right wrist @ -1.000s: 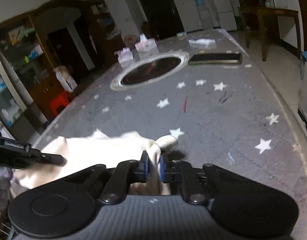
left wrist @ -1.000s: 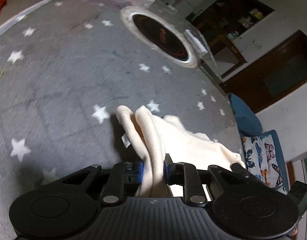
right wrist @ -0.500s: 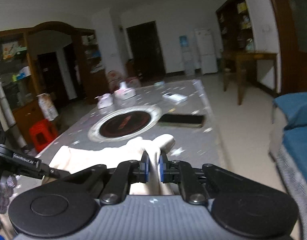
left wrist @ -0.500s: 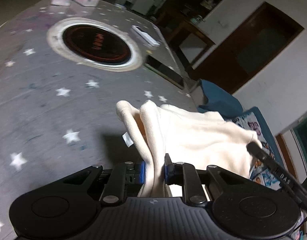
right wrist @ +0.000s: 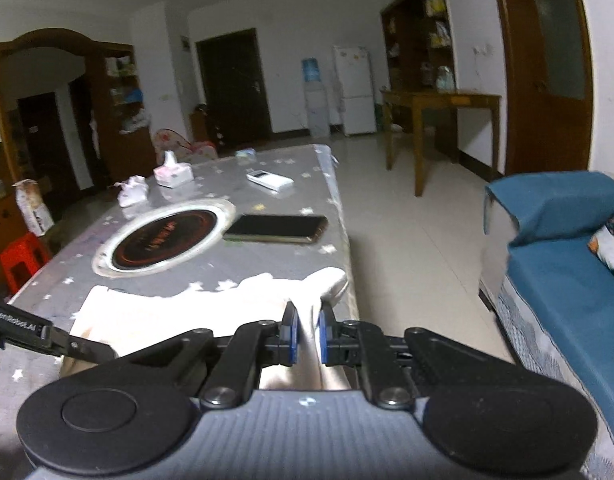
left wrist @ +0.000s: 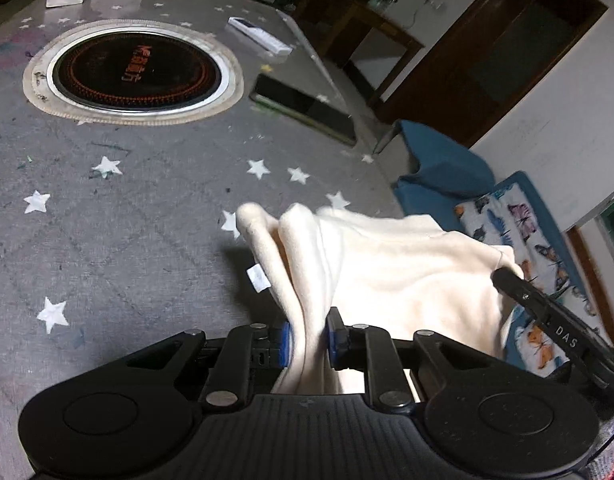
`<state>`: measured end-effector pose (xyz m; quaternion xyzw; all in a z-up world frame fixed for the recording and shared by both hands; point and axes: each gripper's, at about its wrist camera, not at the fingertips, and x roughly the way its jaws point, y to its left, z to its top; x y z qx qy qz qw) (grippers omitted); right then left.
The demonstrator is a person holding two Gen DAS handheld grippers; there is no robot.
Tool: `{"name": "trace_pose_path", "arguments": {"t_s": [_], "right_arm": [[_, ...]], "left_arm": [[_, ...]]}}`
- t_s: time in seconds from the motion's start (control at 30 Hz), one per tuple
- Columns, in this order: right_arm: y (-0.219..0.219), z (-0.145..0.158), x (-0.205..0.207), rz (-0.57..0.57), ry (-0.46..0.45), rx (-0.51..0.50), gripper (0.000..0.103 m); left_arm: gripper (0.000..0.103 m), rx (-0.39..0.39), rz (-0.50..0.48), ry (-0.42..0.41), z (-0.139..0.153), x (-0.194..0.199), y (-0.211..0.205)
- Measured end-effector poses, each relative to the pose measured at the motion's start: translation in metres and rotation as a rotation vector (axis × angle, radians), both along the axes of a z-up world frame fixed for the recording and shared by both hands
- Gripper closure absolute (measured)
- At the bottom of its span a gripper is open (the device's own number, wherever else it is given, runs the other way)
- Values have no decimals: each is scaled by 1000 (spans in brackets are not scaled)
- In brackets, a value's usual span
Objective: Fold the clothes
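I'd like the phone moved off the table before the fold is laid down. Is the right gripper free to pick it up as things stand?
Probably not. The right gripper is shut on the cream garment, as is the left gripper. The phone lies uncovered beyond the garment, but the gripper would have to release first.

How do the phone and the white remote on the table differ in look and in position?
The phone is dark and glossy; the white remote is pale and matte. The phone lies right beside the round cooktop; the white remote lies farther back. Both lie flat near the table's edge.
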<state>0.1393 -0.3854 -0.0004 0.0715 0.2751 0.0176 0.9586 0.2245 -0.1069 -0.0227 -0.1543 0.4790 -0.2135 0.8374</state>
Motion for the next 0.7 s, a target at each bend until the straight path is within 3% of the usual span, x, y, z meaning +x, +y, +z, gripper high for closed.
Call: {"name": "trace_pose_path", "arguments": {"t_s": [0.37,0.7], "right_arm": [[-7,-37,23,-19,106,-32,93],[-9,-47,40,-49,118,-18,93]], "left_arm": [[81,62,9,2,-13,10,2],[80,94,9,-25,-18,22,2]]}}
